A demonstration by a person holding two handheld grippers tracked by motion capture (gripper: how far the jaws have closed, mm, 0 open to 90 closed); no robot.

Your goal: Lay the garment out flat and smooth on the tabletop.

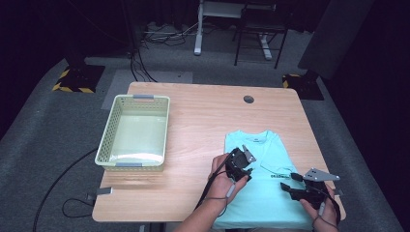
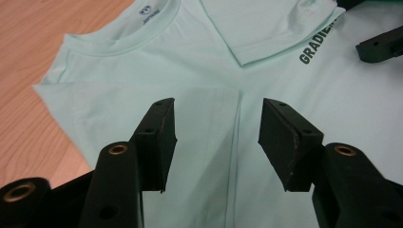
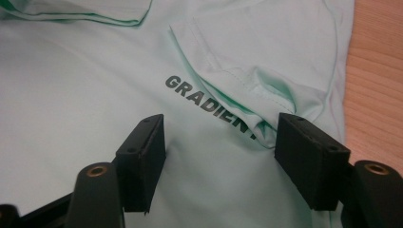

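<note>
A mint-green T-shirt (image 1: 265,205) lies flat on the front right of the wooden table (image 1: 203,116), collar away from me and both sleeves folded in over the chest. My left gripper (image 1: 240,160) hovers over the shirt's left half. Its jaws stand open above a straight fold line in the shirt (image 2: 199,61), with nothing pressed between them (image 2: 216,137). My right gripper (image 1: 286,184) is over the shirt's right side, jaws open (image 3: 221,156). The bunched hem of the folded right sleeve (image 3: 266,90) lies just ahead of its right jaw, beside the dark lettering (image 3: 209,102).
A pale green perforated basket (image 1: 109,140) stands on the left half of the table. A round cable hole (image 1: 248,99) sits near the far edge. The table's right edge runs close beside the shirt. Chair and desk legs stand on the floor beyond.
</note>
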